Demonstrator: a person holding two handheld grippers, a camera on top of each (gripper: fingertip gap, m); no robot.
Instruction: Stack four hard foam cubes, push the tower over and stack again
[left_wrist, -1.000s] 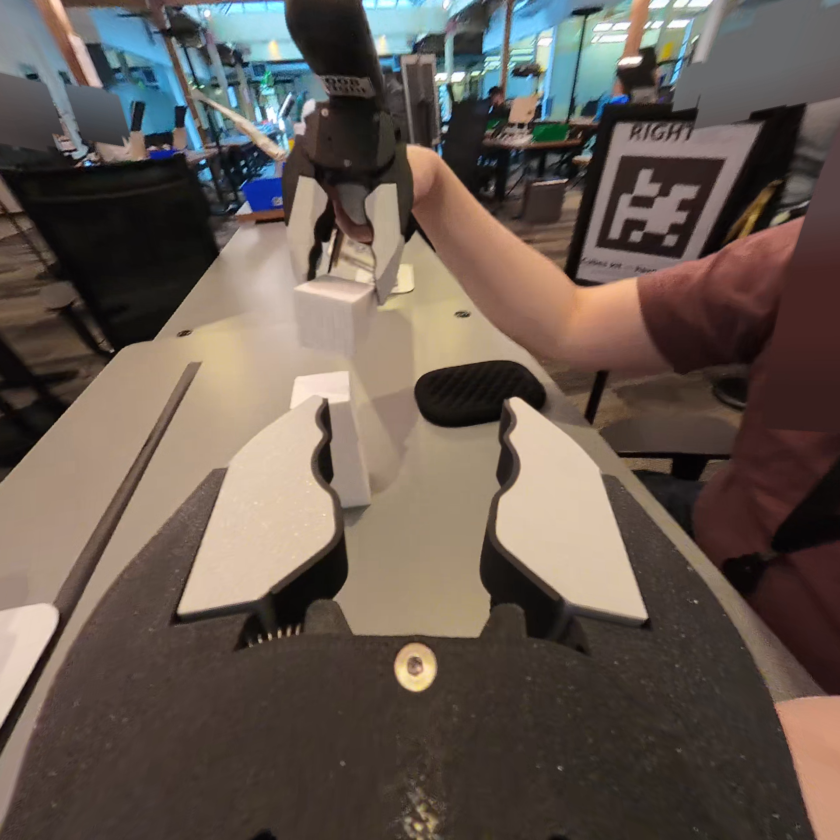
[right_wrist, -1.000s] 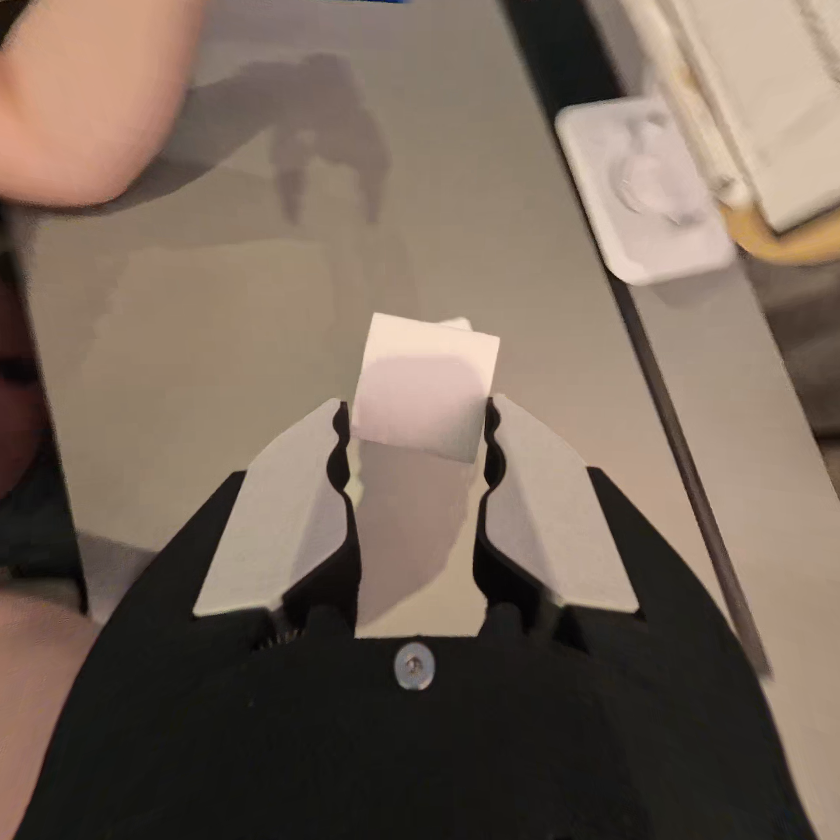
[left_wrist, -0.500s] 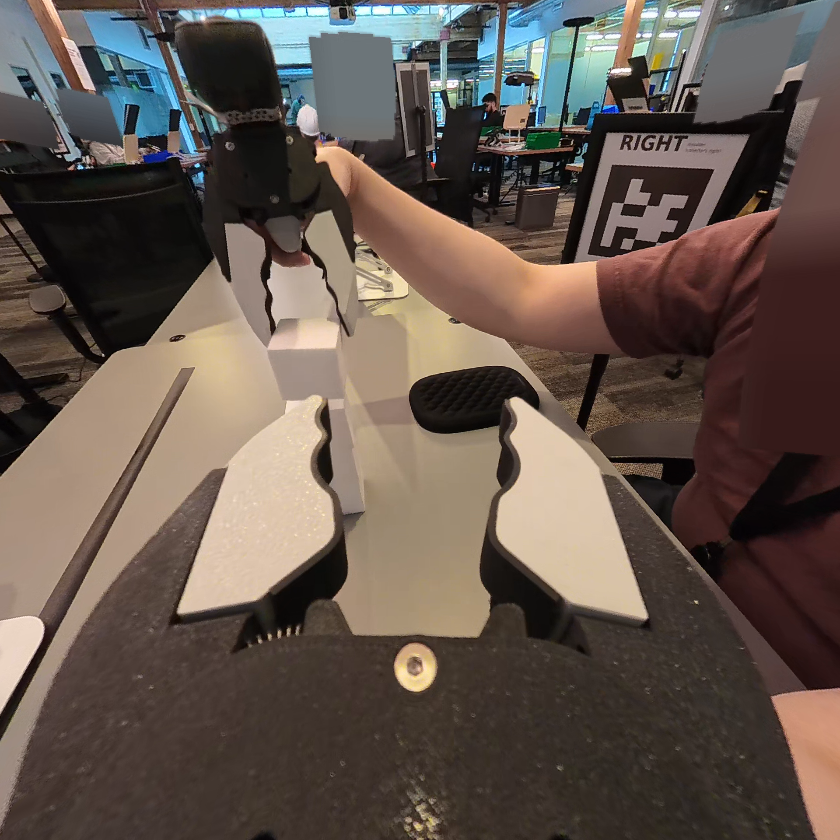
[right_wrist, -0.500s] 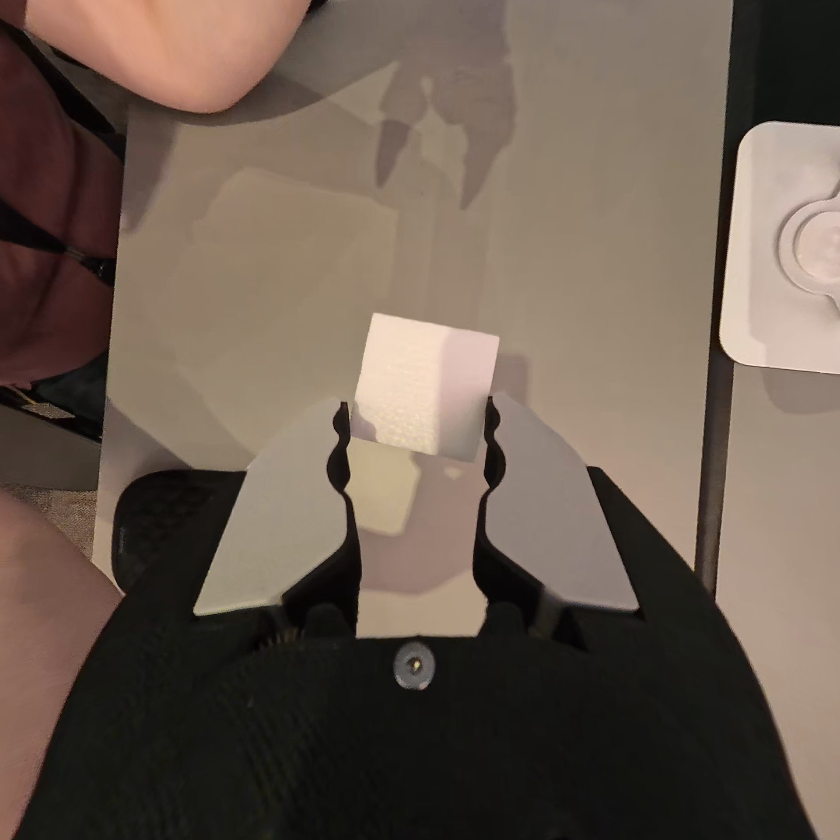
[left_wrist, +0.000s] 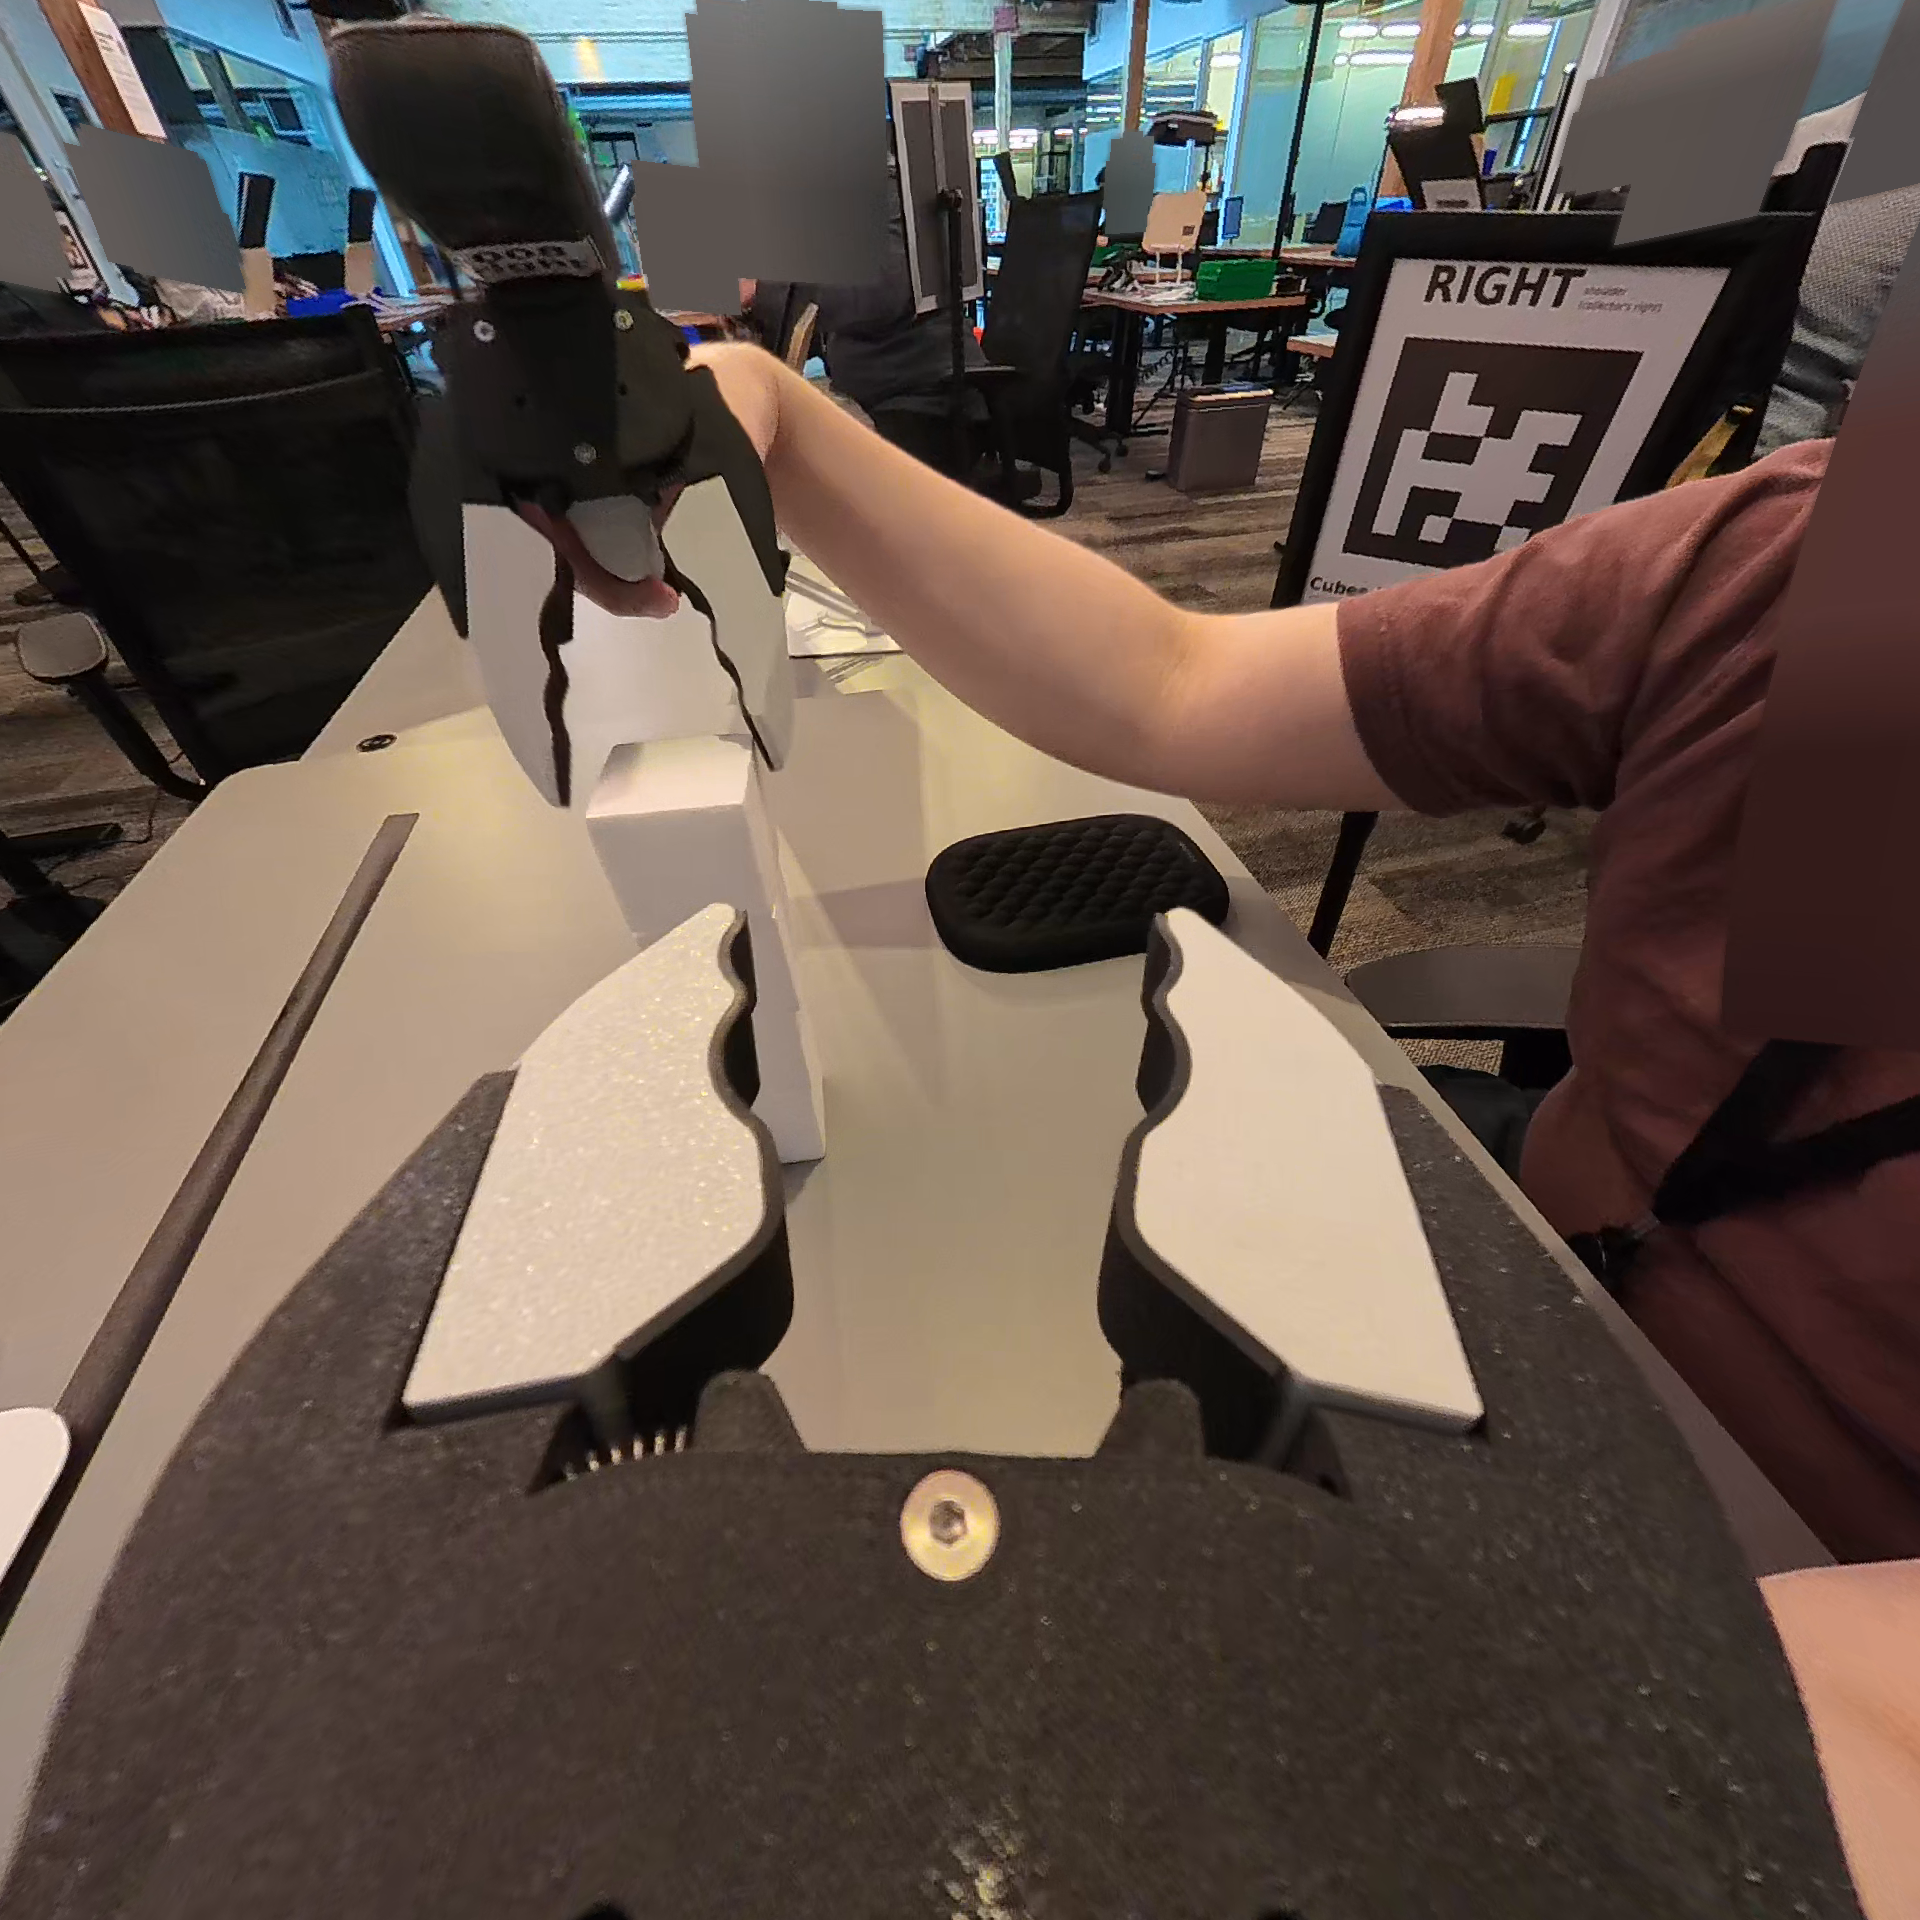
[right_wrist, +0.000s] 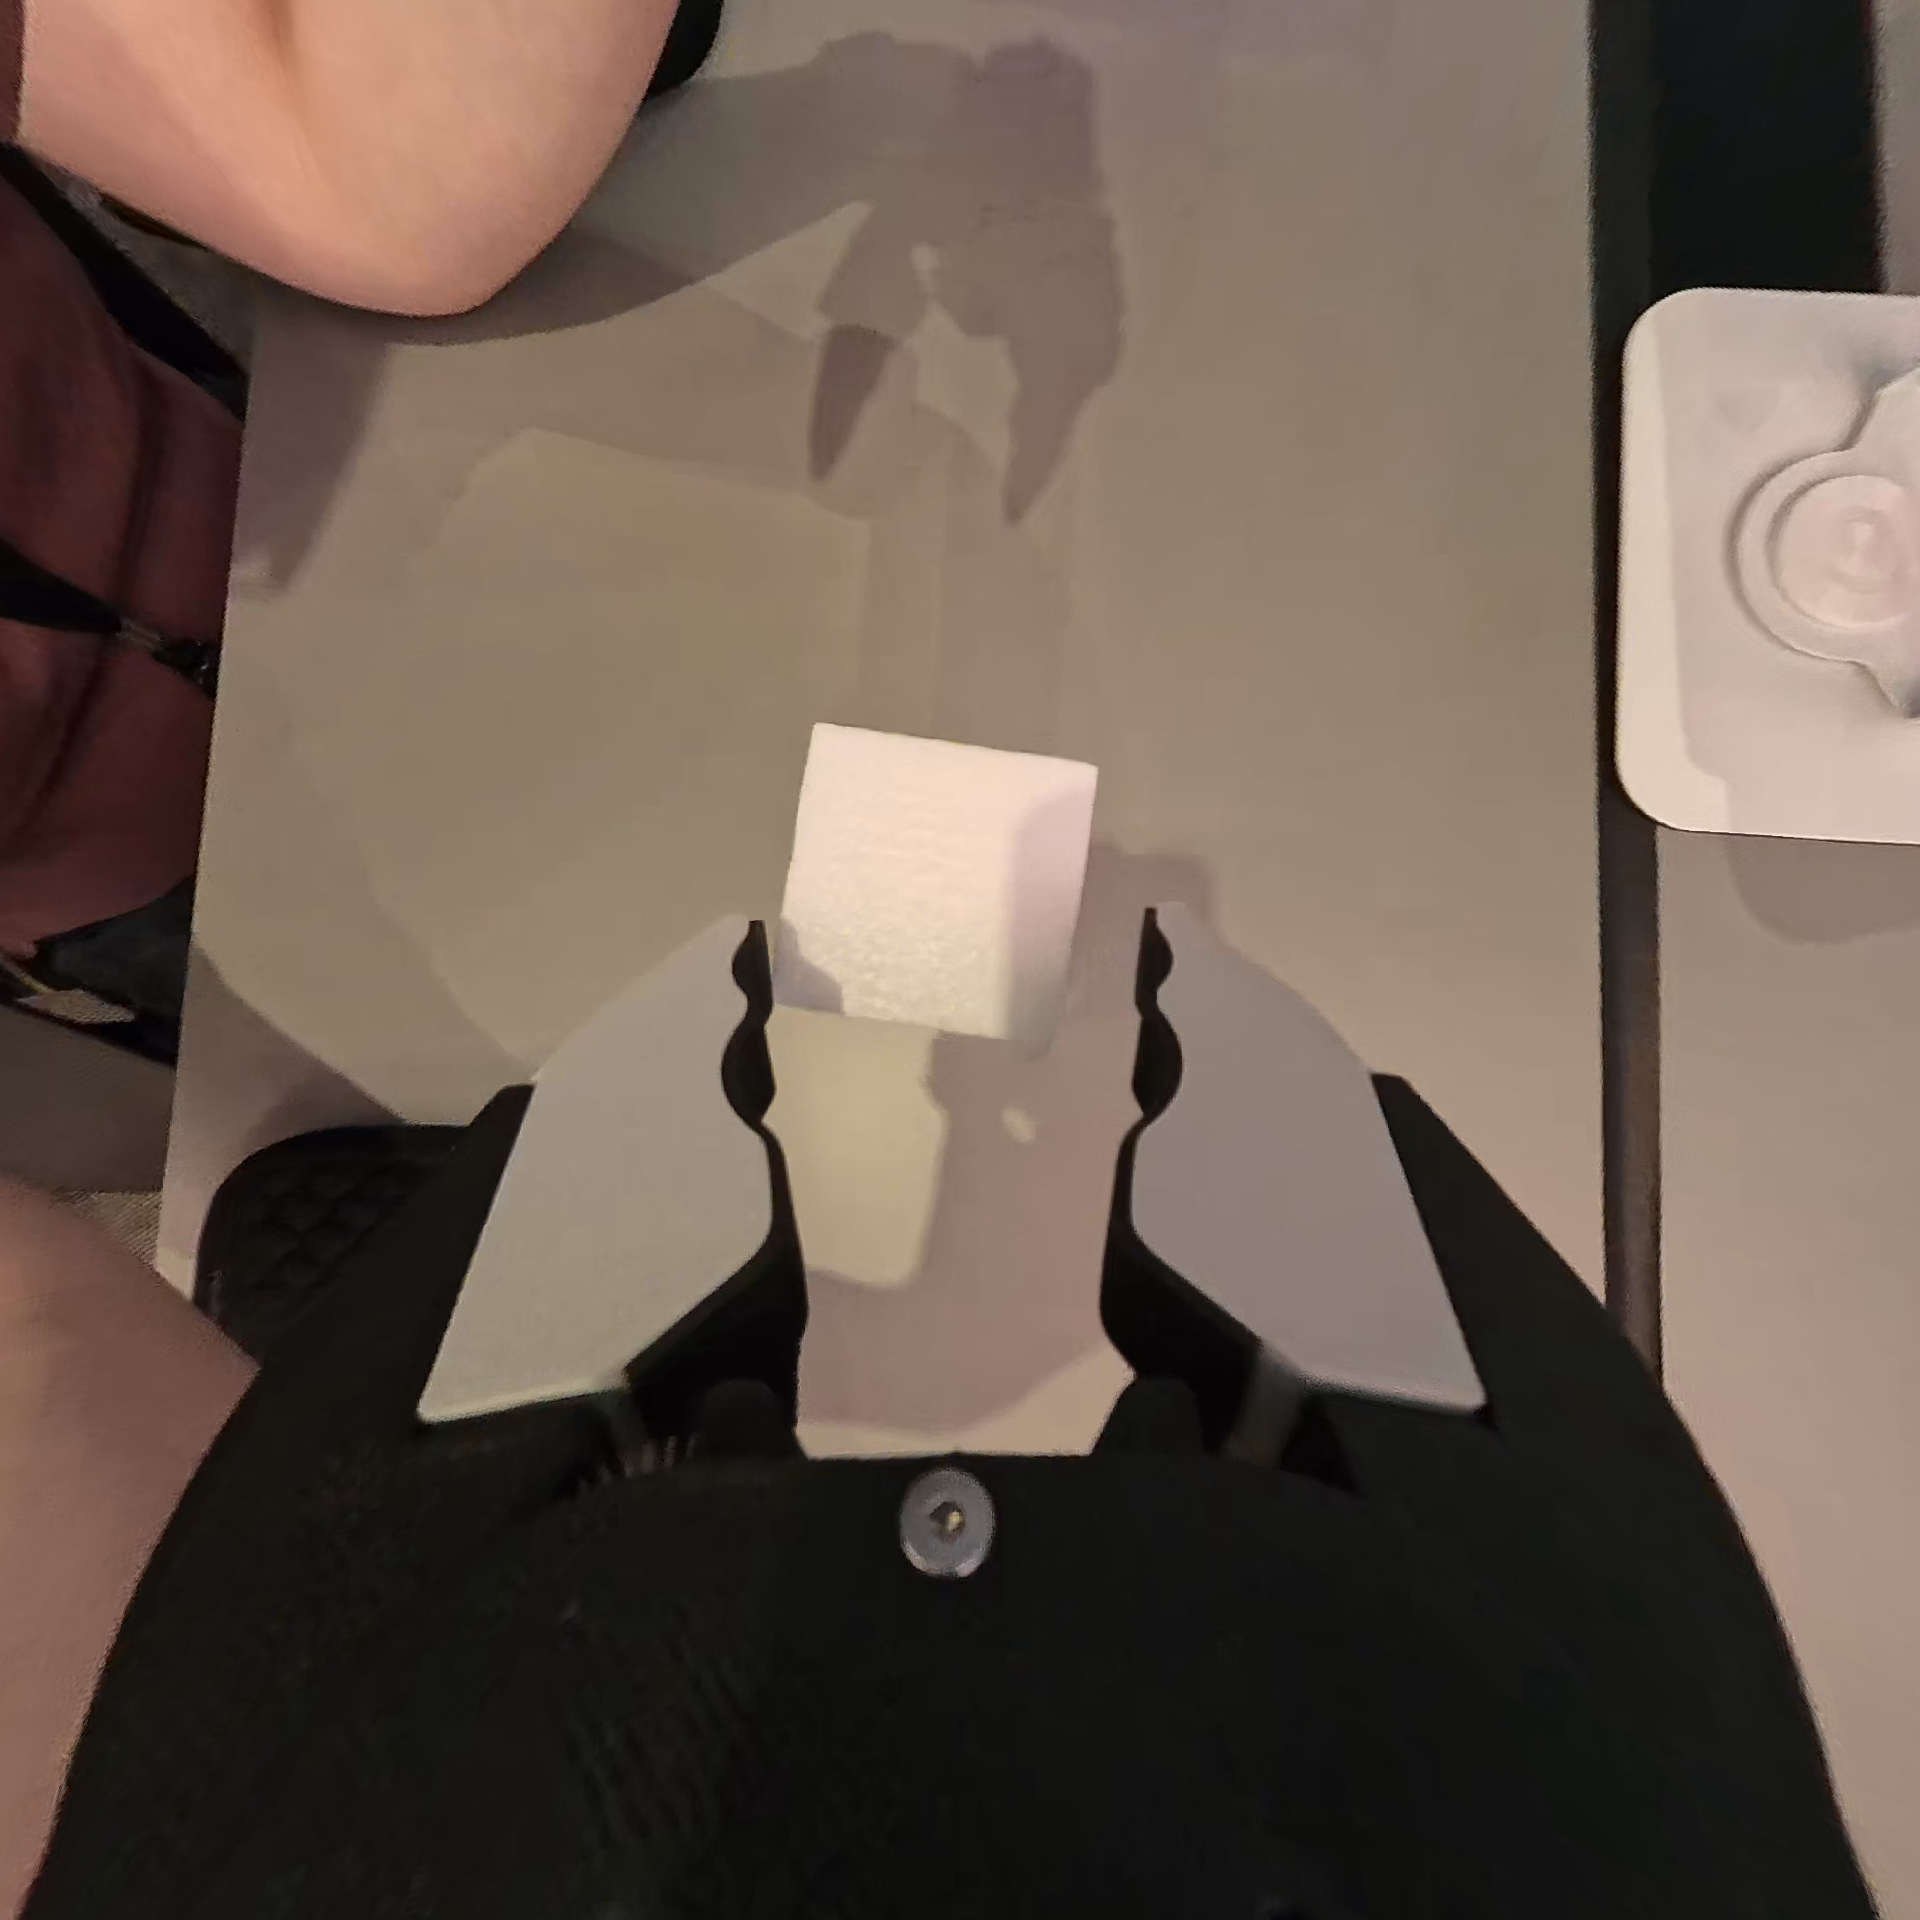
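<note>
Only the left wrist view shows the height: two white hard foam cubes (left_wrist: 694, 862) visibly stacked on the grey table (left_wrist: 260, 997), the lower partly hidden behind the left tongs' finger (left_wrist: 613, 1153). The left tongs (left_wrist: 945, 940) are spread wide, empty. The right tongs (left_wrist: 665, 769), pointing down, hang released directly over the top cube. From above, the right wrist view shows one cube face (right_wrist: 935, 883) between parted tips, untouched.

I see my left gripper (left_wrist: 945, 1049) spread wide and empty, white foam cubes (left_wrist: 727, 935) stacked just beyond its left finger, right gripper (left_wrist: 660, 769) parted above them.
</note>
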